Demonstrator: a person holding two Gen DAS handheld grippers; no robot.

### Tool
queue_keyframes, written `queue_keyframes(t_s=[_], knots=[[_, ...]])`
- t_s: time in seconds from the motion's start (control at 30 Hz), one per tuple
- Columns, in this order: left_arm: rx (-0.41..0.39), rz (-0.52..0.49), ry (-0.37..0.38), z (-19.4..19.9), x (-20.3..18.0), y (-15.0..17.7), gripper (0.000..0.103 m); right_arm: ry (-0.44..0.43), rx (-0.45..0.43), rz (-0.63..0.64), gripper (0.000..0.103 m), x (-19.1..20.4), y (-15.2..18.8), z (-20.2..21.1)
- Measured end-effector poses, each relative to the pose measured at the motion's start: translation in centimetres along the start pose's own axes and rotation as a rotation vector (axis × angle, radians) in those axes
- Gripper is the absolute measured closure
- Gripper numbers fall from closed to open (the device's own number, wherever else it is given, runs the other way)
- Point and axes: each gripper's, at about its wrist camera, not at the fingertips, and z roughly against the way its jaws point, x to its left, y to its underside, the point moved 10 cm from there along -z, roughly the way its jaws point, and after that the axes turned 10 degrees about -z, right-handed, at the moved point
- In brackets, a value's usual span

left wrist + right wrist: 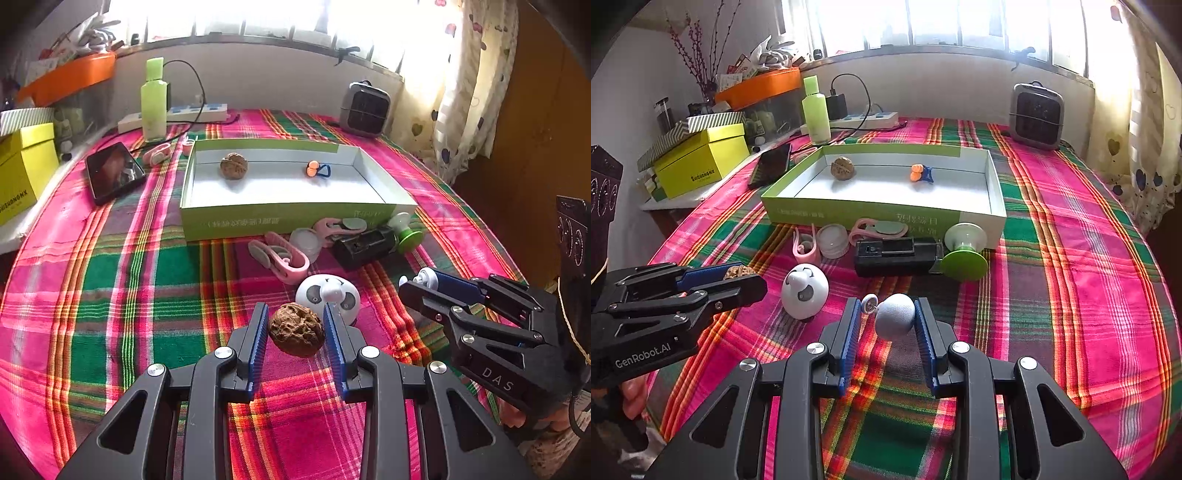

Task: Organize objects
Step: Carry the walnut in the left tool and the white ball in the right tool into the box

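Walnut (pixel 296 329), low centre of the left view, is clamped in the left gripper (pixel 295 328); the right gripper (pixel 888 319) grips a grey ball (pixel 895 315). Both look ready to carry to the open box (pixel 280 218) at mid-frame, then release inside.
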Motion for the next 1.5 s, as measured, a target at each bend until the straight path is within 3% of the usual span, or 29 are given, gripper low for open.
queue_keyframes(t_s=[0.8, 1.5], knots=[[-0.039, 0.002, -0.02, -1.5, 1.9, -5.0, 0.074, -0.002, -0.044, 0.031, 0.072, 0.5, -4.8, -1.2], [-0.028, -0.006, -0.013, -5.3, 2.8, -9.4, 0.074, 0.048, -0.028, 0.023, 0.072, -2.2, -9.3, -5.0]])
